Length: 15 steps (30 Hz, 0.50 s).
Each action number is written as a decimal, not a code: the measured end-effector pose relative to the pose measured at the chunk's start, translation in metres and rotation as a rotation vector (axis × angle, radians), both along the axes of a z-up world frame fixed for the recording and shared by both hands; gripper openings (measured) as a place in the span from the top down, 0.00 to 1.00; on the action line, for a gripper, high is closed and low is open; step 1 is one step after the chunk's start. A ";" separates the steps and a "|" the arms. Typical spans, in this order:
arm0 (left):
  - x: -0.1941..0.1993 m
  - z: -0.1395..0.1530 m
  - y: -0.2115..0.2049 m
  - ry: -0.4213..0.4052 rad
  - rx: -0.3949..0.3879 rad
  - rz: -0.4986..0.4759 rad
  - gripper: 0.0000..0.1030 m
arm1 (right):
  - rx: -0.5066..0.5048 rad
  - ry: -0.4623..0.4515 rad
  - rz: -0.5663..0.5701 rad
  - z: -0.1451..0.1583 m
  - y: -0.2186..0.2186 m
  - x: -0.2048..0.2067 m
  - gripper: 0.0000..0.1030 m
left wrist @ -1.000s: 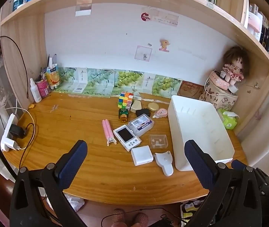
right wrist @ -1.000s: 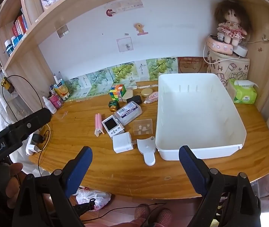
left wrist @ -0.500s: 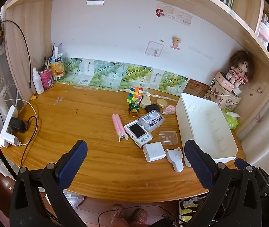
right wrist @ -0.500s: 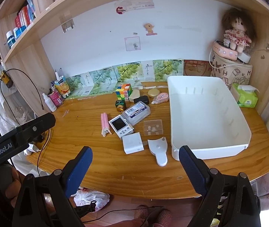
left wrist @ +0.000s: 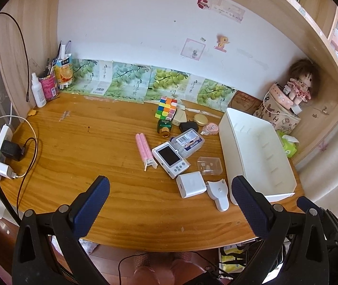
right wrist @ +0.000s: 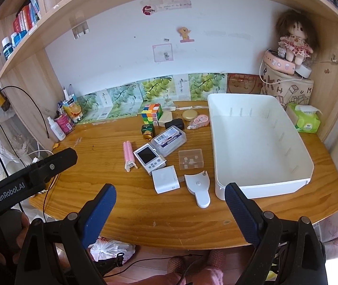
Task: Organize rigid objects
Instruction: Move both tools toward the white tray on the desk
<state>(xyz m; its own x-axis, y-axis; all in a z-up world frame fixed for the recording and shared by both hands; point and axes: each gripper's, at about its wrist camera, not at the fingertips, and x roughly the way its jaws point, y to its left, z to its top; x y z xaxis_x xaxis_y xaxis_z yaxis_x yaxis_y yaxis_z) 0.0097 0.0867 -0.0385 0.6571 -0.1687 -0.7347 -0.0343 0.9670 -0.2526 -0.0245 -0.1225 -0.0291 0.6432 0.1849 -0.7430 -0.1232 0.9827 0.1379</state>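
Bare wooden desk (left wrist: 78, 142) stretches left of the clutter; white bin (right wrist: 259, 142) sits right. Left gripper (left wrist: 169, 190) and right gripper (right wrist: 169, 197) hover at the front edge, jaws wide apart, holding nothing.

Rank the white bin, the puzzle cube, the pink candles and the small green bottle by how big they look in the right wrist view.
1. white bin, by far the largest
2. puzzle cube
3. pink candles, long but thin, so close to the cube and hard to separate
4. green bottle, smallest
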 end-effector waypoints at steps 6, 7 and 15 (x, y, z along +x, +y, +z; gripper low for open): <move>0.008 -0.003 -0.006 0.019 0.004 0.049 0.01 | 0.018 0.006 0.031 -0.003 -0.011 0.015 0.10; 0.010 -0.003 -0.008 0.021 0.005 0.065 0.01 | 0.023 0.006 0.038 -0.004 -0.014 0.018 0.10; 0.022 0.000 -0.041 0.022 0.017 0.154 0.01 | 0.067 -0.007 0.113 -0.004 -0.051 0.048 0.10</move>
<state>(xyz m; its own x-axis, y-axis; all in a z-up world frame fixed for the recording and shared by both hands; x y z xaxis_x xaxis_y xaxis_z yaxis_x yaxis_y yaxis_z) 0.0321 0.0457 -0.0386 0.6578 -0.0551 -0.7512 -0.1876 0.9539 -0.2342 0.0236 -0.1738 -0.0330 0.6206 0.3058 -0.7220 -0.2338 0.9511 0.2019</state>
